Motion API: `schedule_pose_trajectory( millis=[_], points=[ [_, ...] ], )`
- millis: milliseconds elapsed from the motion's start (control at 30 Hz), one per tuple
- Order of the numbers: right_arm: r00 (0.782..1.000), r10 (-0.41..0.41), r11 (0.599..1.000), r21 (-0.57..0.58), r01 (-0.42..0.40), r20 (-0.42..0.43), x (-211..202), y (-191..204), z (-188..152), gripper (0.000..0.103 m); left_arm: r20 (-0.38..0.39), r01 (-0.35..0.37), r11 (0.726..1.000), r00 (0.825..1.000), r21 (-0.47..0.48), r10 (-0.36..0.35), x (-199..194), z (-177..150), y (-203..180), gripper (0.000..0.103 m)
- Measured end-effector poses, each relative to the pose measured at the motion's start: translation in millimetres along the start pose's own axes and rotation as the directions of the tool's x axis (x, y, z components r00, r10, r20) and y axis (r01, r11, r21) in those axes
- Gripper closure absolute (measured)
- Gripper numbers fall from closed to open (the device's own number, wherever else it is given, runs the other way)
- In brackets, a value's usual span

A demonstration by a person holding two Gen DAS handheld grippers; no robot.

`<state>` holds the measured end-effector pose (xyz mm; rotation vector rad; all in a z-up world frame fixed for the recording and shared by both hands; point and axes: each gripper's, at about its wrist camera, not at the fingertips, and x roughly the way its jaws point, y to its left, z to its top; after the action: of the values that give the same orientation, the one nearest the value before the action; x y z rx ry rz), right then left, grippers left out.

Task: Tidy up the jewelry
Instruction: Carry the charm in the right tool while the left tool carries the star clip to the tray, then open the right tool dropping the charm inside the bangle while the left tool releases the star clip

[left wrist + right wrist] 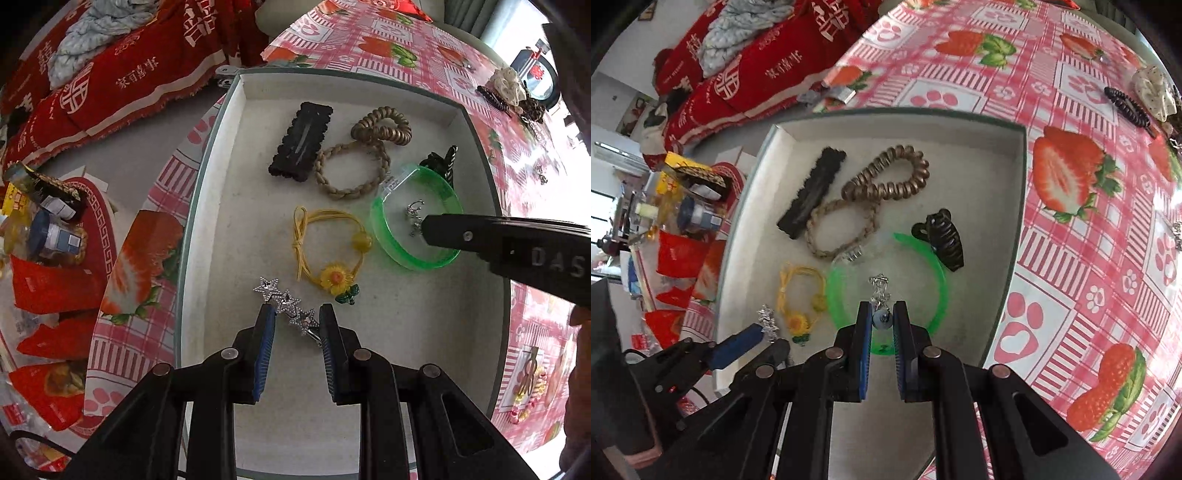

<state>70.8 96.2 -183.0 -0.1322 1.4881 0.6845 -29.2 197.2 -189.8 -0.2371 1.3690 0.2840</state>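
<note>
Your left gripper points down into the shallow grey tray, its blue-padded fingers clamped on a rhinestone three-star hair clip, whose far star juts out past the left fingertip just above the tray floor. Your right gripper hangs over the translucent green bangle with its fingers drawn in tight on a small silver dangling earring with a bluish bead at its held end; the silver part hangs forward inside the bangle's ring. Just beside the bangle on its left lies a yellow elastic hair tie with a sunflower charm. Farther back in the tray you have a black snap hair clip, a braided tan hair tie touching it, and a bronze spiral hair tie overlapping the braid. A dark claw clip rests against the bangle's far edge. The tray sits on a pink strawberry-print tablecloth, where more hair accessories lie well apart at the far right.
</note>
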Motion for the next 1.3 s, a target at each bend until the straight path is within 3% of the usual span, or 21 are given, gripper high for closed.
schedule_pose_trajectory(
  millis=[233, 367, 800, 833, 867, 933, 967, 1233, 1300],
  points=[
    [0.999, -0.005, 1.0, 0.007, 0.006, -0.032, 11.2, 0.0, 0.7, 0.086, -0.017, -0.009, 1.0, 1.0, 0.007, 0.01, 1.2, 0.8, -1.0, 0.072],
    [1.0, 0.006, 1.0, 0.005, -0.006, -0.019, 7.1, 1.4, 1.4, 0.067, -0.02, -0.015, 1.0, 1.0, 0.005, 0.015, 0.8, 0.6, -1.9, 0.072],
    [0.993, 0.077, 0.996, 0.028, -0.08, 0.092, -42.5, 4.9, -3.2, 0.056, -0.006, -0.029, 0.998, 1.0, 0.052, 0.029, -3.2, -2.6, -3.1, 0.071],
    [0.992, 0.078, 0.996, 0.03, -0.082, 0.101, -46.8, 3.8, -4.8, 0.055, -0.005, -0.027, 0.998, 1.0, 0.056, 0.028, -3.9, -2.4, -4.5, 0.068],
    [0.991, 0.079, 0.996, 0.034, -0.083, 0.108, -50.9, 1.9, -6.5, 0.054, -0.005, -0.025, 0.998, 1.0, 0.06, 0.026, -4.7, -1.9, -6.2, 0.038],
    [0.99, 0.08, 0.995, 0.044, -0.086, 0.119, -57.6, -1.3, -8.4, 0.053, 0.021, -0.037, 0.998, 0.999, 0.055, 0.036, -10.7, -1.4, -10.5, 0.002],
    [0.989, 0.081, 0.995, 0.052, -0.089, 0.127, -61.8, -3.6, -10.1, 0.053, 0.049, -0.039, 0.997, 0.998, 0.063, 0.036, -16.3, -0.9, -13.2, 0.002],
    [0.979, 0.048, 0.99, 0.124, -0.073, 0.196, -97.0, -34.9, -28.8, 0.035, 0.061, -0.048, 0.991, 0.997, 0.125, 0.041, -25.0, 5.3, -24.3, 0.0],
    [0.979, 0.024, 0.984, 0.168, -0.059, 0.203, -105.5, -52.3, -37.9, 0.022, 0.065, -0.047, 0.99, 0.997, 0.133, 0.038, -26.6, 6.4, -25.4, 0.0]
  ],
)
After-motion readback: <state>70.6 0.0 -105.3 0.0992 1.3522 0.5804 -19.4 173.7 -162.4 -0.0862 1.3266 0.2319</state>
